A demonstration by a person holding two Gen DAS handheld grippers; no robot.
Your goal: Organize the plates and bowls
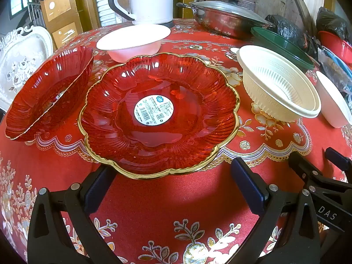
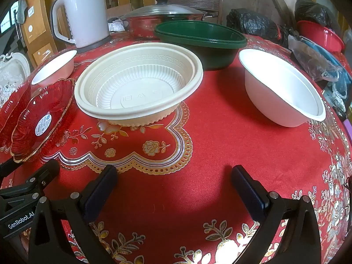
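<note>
Plate [image 1: 160, 114], red with gold rim, lies flat, round barcode sticker [image 1: 153, 110] facing up; "GenRobot.AI" left gripper [image 1: 173, 184] and "DAS" right gripper [image 2: 173, 184] both gape wide, empty.

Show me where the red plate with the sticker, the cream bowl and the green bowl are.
red plate [image 1: 176, 81], left wrist view, on its ribbed inner wall.
cream bowl [image 2: 140, 77], right wrist view, on its ribbed inside.
green bowl [image 2: 220, 55], right wrist view, on its outer wall.
</note>
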